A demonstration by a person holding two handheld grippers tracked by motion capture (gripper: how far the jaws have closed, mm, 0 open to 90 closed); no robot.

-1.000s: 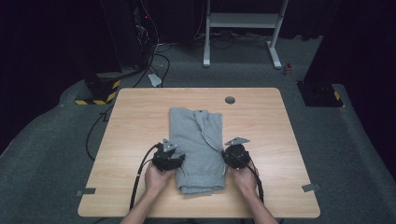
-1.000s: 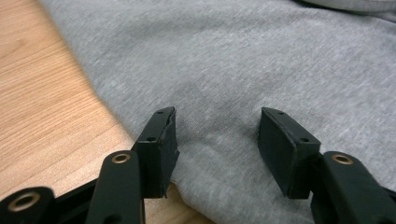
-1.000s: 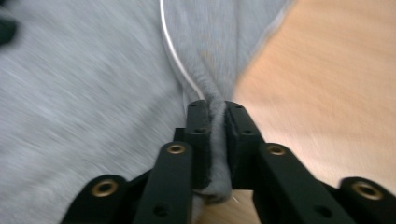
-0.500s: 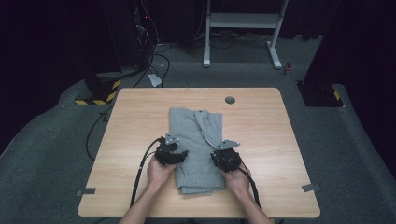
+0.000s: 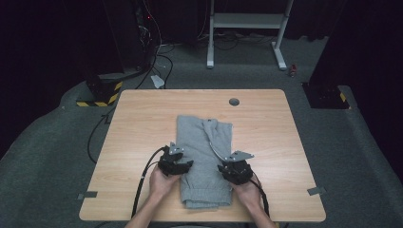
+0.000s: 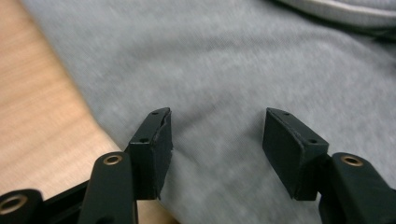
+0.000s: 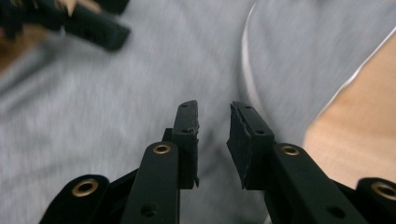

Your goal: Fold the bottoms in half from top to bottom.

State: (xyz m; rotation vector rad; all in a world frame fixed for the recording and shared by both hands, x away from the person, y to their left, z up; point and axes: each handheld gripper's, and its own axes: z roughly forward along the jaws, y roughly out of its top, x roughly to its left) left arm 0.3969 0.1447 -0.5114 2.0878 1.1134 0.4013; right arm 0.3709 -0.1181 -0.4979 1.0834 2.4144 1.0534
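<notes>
— Where's the garment?

— The grey sweatshirt (image 5: 203, 161) lies folded into a tall strip in the lower middle of the high view, on the wooden table (image 5: 142, 118). Its ribbed hem is toward the bottom edge of the frame, and the hood with its pale drawstring (image 5: 214, 145) is toward the upper right of the strip.

— And your hands?

— My left gripper (image 5: 177, 164) sits at the strip's left edge, my right gripper (image 5: 234, 170) at its right edge, both about midway down. In the left gripper view my fingers (image 6: 156, 149) are spread wide over the cloth near its edge, with bare wood at the left of that frame; nothing is pinched. In the right gripper view the jaws stand a narrow gap apart and have just been opening; the cloth lies under them, none of it between the pads.

— So which step is this?

— I'd judge I'm between folds: the sides look already turned in, and I've let go on the right. Next, I think, comes a fresh grip on both edges, low near the hem, so the strip can be folded up in half. That calls for catching all the layers at once, and keeping the drawstring tucked.

— Any label or print?

— None I can read; the cloth looks plain grey.
</notes>
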